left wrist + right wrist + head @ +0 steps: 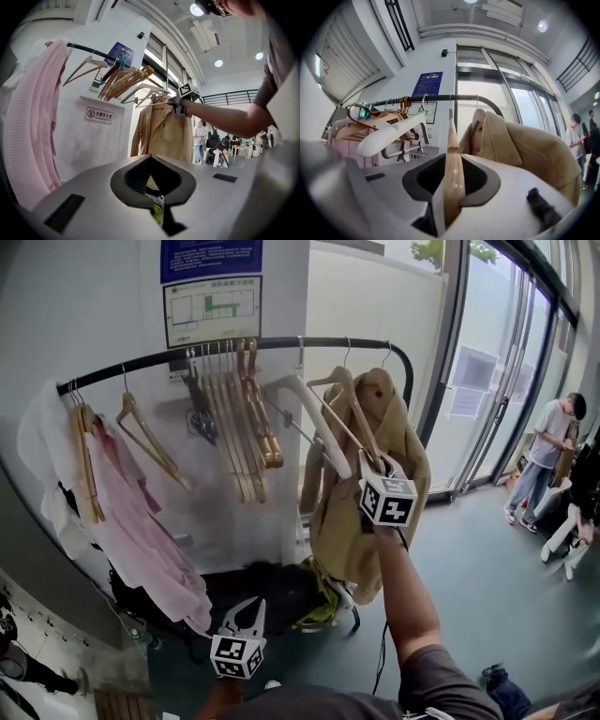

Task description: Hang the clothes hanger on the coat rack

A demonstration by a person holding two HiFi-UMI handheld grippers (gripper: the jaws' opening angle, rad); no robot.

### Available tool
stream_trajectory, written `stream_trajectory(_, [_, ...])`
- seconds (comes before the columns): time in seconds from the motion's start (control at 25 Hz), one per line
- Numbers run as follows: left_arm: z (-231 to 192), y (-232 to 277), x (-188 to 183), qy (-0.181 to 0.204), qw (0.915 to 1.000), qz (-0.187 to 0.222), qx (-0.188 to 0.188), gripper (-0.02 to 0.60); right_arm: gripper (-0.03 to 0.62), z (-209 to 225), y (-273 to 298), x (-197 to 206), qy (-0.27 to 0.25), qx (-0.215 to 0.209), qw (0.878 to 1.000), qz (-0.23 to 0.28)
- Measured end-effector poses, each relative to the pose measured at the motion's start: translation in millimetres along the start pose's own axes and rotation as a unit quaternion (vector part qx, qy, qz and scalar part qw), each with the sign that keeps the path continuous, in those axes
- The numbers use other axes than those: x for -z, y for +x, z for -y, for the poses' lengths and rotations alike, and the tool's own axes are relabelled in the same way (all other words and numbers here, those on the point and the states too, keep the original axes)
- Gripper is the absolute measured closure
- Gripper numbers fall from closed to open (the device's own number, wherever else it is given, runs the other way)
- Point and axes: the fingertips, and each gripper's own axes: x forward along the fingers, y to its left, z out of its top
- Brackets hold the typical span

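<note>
A light wooden hanger (356,418) hangs by its hook on the black rack bar (234,345), just in front of a beige coat (375,512). My right gripper (373,463) is raised to the hanger's lower end and shut on it. In the right gripper view the wooden hanger (452,154) runs up between the jaws of the right gripper (452,197) to the rack bar (440,98). My left gripper (246,607) hangs low near the floor, open, with nothing in it. The left gripper (157,206) points toward the rack.
A white hanger (305,409) hangs just left of the held one, then a bunch of wooden hangers (244,418) and a pink garment (141,531) at the far left. Glass doors and standing people (548,460) are at the right. Dark bags lie under the rack.
</note>
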Motion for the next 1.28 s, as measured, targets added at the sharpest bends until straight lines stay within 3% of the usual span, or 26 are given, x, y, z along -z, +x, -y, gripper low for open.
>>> stream_trajectory(0.12, [2.3, 2.1, -1.7, 0.000, 1.0000, 0.000, 0.004, 0.580, 0.459, 1.5, -14.4, 1.5, 0.012, -0.002, 1.000, 0.012])
stream_trajectory(0.32, [6.1, 3.5, -1.0, 0.000, 0.9999, -0.001, 0.011, 0.580, 0.433, -5.8, -60.4, 15.8, 0.034, 0.004, 0.999, 0.027])
stream_trajectory(0.48, [9.5, 7.8, -2.2, 0.000, 0.9998, -0.001, 0.017, 0.580, 0.431, -25.0, -99.6, 67.0, 0.053, -0.008, 0.999, 0.000])
stream_trajectory(0.6, [11.4, 13.4, -6.0, -0.002, 0.9998, 0.004, 0.021, 0.580, 0.433, -53.1, -126.9, 113.2, 0.048, -0.043, 0.997, -0.036])
stream_trajectory(0.72, [10.9, 18.0, -9.5, 0.001, 0.9997, 0.006, 0.025, 0.580, 0.480, -78.7, -157.6, 144.9, 0.041, -0.058, 0.996, -0.048])
stream_trajectory(0.96, [12.1, 23.1, -12.0, 0.010, 0.9994, 0.002, 0.031, 0.580, 0.571, -110.6, -212.9, 192.0, -0.001, -0.045, 0.997, -0.066])
stream_trajectory(1.28, [18.8, 29.1, -13.3, -0.002, 0.9992, 0.006, 0.039, 0.580, 0.580, -130.4, -226.2, 201.5, -0.003, -0.053, 0.996, -0.074])
